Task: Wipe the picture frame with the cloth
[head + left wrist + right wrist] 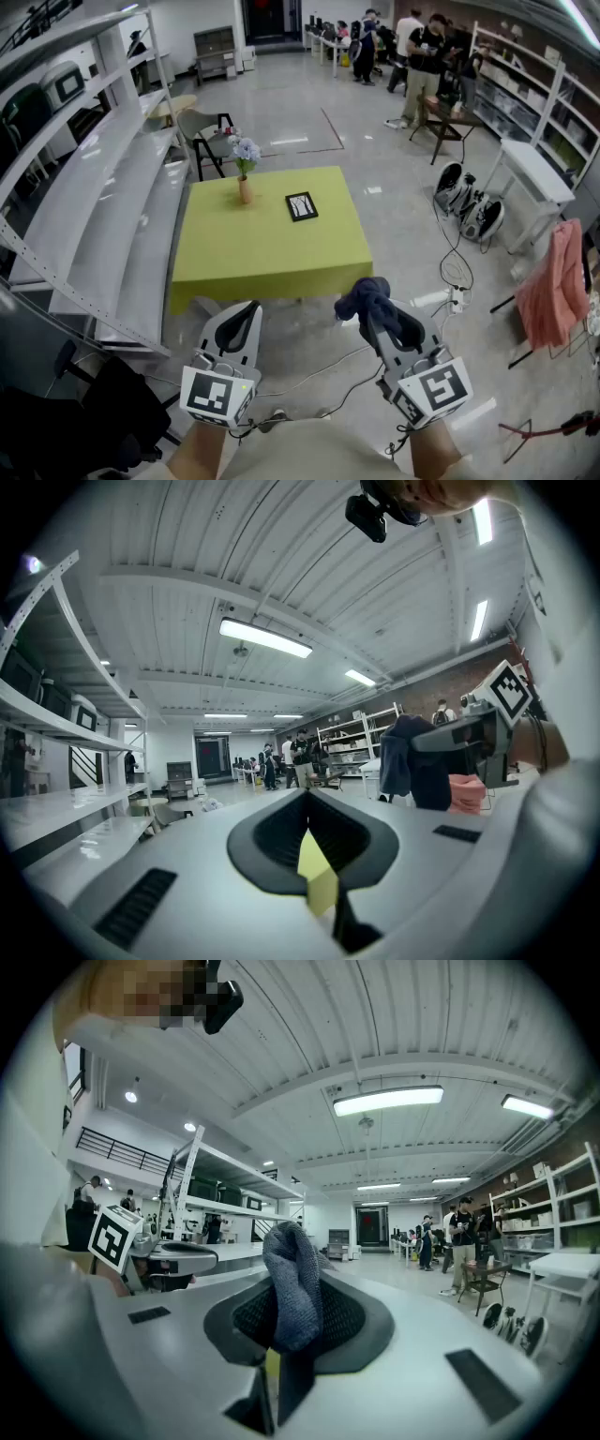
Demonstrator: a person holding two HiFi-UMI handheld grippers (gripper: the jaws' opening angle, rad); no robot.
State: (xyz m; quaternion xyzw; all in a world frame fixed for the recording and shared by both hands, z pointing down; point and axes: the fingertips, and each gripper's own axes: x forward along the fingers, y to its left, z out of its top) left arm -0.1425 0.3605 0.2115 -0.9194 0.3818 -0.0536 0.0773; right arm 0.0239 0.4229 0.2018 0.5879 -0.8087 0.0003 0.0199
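A small black picture frame (301, 205) lies flat on the yellow-green table (267, 248), right of centre, far ahead of both grippers. My right gripper (372, 305) is shut on a dark blue-grey cloth (367, 295), which bunches up out of its jaws; the cloth (295, 1283) fills the middle of the right gripper view. My left gripper (246, 319) is held beside it, short of the table's near edge, jaws shut with nothing between them. In the left gripper view the closed jaws (309, 832) point out into the room, and the cloth (412, 761) shows at the right.
A vase with pale flowers (245, 169) stands at the table's far side, left of the frame. White shelving (103, 206) runs along the left. Cables (450, 272) lie on the floor to the right, near a pink garment (553, 281) on a stand. People (422, 52) stand far back.
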